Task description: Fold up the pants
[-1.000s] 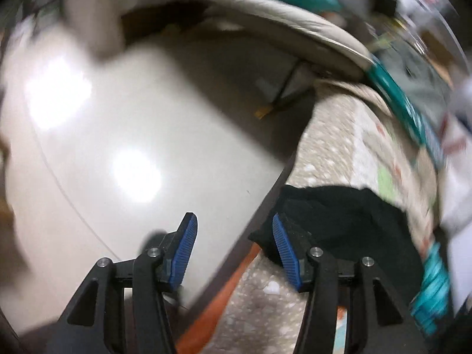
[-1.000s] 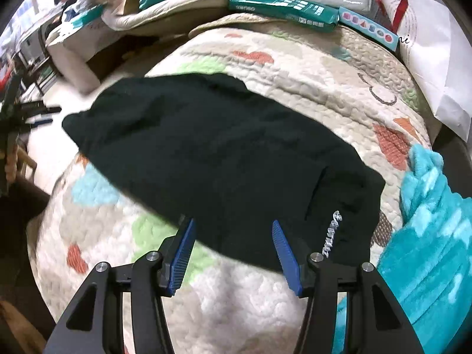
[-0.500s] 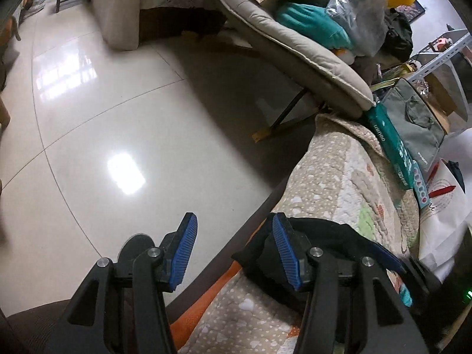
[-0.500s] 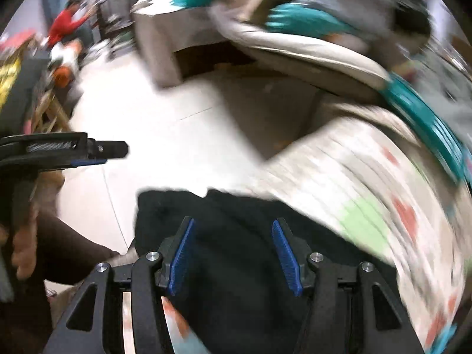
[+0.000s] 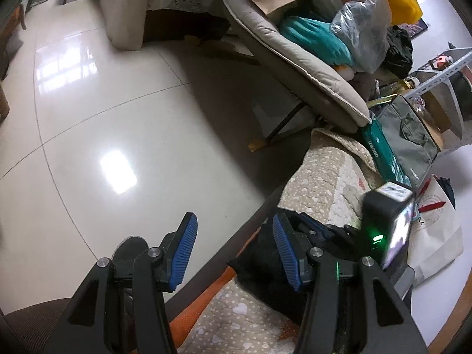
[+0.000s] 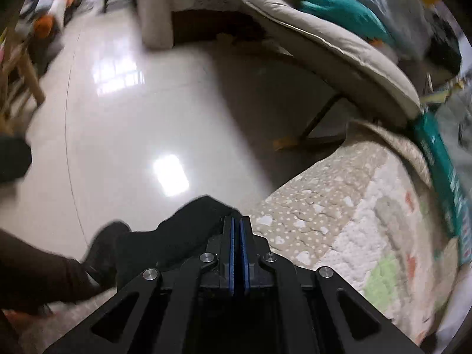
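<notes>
**Corner grasp at the edge of the quilt: right gripper closed, left gripper waiting**

Left side. The left gripper (image 5: 234, 249) hangs over the tiled floor (image 5: 118, 118) beside the bed edge, its blue pads spread wide with nothing between them. Its right-hand pad lies just beside a bunched corner of the black pants (image 5: 262, 268), which rest on the dotted quilt (image 5: 321, 177) at the near edge. A second ago that pad stood in much the same place against the fabric, so this hand has hardly moved.

Right side. The right gripper (image 6: 239, 253) shows its pads pressed together, with dark cloth of the pants (image 6: 188, 227) bulging out just ahead of and to the left of the tips; it appears to pinch that cloth, though the nip itself is hidden. Half a second ago these pads were spread above the flat garment, so the closure is new.

Meaning for the task. With one corner probably secured at the quilt's edge (image 6: 324, 215), the fold seems only begun; the left hand likely must close on the neighbouring corner before the cloth can be carried across.
</notes>
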{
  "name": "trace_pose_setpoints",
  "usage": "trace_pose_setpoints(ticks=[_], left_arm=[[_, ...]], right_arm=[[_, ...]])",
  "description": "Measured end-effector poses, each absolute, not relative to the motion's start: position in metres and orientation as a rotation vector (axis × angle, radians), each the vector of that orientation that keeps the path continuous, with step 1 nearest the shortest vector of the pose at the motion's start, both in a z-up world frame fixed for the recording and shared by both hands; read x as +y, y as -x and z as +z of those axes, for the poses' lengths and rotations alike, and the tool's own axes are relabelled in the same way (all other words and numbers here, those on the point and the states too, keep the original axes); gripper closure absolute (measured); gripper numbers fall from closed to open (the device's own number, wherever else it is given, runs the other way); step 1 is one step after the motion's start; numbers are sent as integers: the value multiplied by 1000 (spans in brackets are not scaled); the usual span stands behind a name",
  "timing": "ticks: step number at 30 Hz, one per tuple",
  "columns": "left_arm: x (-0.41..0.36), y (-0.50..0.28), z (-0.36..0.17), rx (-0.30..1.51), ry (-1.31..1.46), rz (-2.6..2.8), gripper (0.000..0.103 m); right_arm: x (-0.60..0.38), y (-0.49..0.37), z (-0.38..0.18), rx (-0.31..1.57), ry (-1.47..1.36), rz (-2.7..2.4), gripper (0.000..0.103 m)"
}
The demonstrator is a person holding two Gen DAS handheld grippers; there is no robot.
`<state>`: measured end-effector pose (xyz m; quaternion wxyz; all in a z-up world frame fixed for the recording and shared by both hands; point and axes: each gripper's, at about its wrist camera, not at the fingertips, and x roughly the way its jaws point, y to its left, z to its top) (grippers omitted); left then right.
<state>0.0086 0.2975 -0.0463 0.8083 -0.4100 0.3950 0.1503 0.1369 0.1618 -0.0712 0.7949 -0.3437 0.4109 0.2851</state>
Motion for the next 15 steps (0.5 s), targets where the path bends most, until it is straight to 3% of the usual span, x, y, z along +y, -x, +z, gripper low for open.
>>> trace_pose_setpoints(ticks=[2,6,12,15], left_arm=[[301,-5,-46,832,886,343,51],[298,-8,-49,838,887,343,50],[292,-10,-48,839,839,361,50],[290,-8,-44,810,819,373,48]], right_arm=[[154,-135,-61,910,629,635,96],[146,-119,-58,935,550,690,78],[158,-99,-106,1013,659,668,67],[152,-95,-89,933,603,683,65]])
